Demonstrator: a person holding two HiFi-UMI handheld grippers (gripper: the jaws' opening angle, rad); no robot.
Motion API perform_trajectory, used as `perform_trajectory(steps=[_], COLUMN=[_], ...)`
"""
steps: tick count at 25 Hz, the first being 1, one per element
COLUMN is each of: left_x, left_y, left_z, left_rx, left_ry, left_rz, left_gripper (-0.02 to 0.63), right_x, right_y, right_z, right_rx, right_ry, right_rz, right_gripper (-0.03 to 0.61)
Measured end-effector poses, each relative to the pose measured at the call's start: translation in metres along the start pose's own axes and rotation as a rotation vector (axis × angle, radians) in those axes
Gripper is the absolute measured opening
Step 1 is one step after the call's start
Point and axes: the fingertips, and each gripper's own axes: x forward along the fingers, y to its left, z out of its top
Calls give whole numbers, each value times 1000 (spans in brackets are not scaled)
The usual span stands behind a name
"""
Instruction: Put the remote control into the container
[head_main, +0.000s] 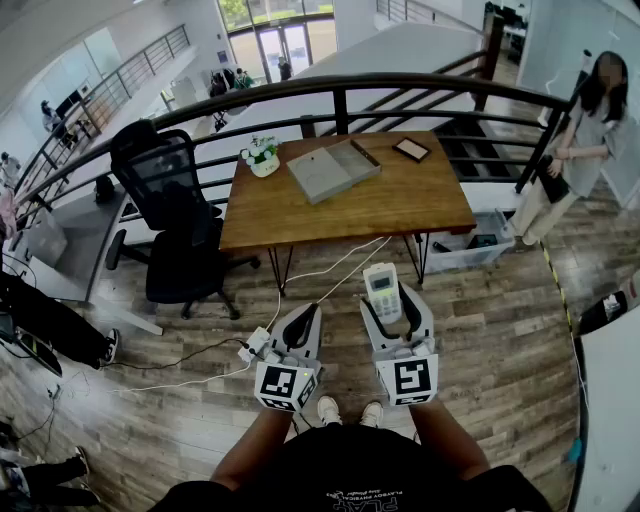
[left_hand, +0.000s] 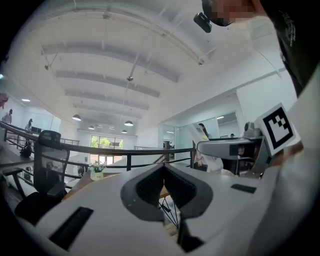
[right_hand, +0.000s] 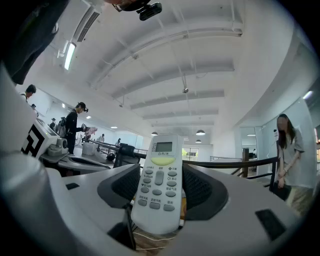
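The right gripper (right_hand: 161, 170) clamps its fingers (right_hand: 202, 187) on the remote control (right_hand: 159, 200) in mid-air, with its top half jutting past them; the left gripper (left_hand: 164, 169) is closed on nothing. The container (head_main: 333, 168) lies well apart on the surface (head_main: 420, 200), so the smooth casing could slip or tilt on the way over.

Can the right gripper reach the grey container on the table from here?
Probably not yet: the right gripper, holding the remote control, is well short of the table that bears the grey container. The floor between looks passable, so stepping forward should do.
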Motion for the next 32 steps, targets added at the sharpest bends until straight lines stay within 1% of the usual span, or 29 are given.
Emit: perform_trajectory(steps=[3, 6, 9, 16, 22, 27, 32], left_x=[-1, -2, -2, -5, -10, -8, -12], left_y=[2, 3, 7, 19, 41, 62, 83], left_z=[-2, -4, -4, -4, -3, -3, -4], left_rx=[-1, -6, -7, -13, -22, -27, -20], left_ry=[0, 2, 3, -4, -19, -24, -28], left_rz=[2, 4, 8, 15, 10, 0, -18], left_gripper=[6, 6, 6, 6, 6, 6, 6], right_x=[2, 3, 4, 8, 19, 33, 40], right_y=[1, 2, 2, 10, 23, 34, 47], right_z=[-1, -4, -5, -24, -29, -30, -31], right_rx=[1, 8, 42, 71, 66, 67, 47], right_ry=[-25, -20, -20, 26, 27, 25, 32], right_rz=[-3, -4, -6, 17, -1, 7, -8], right_gripper=[264, 264, 264, 264, 264, 264, 264])
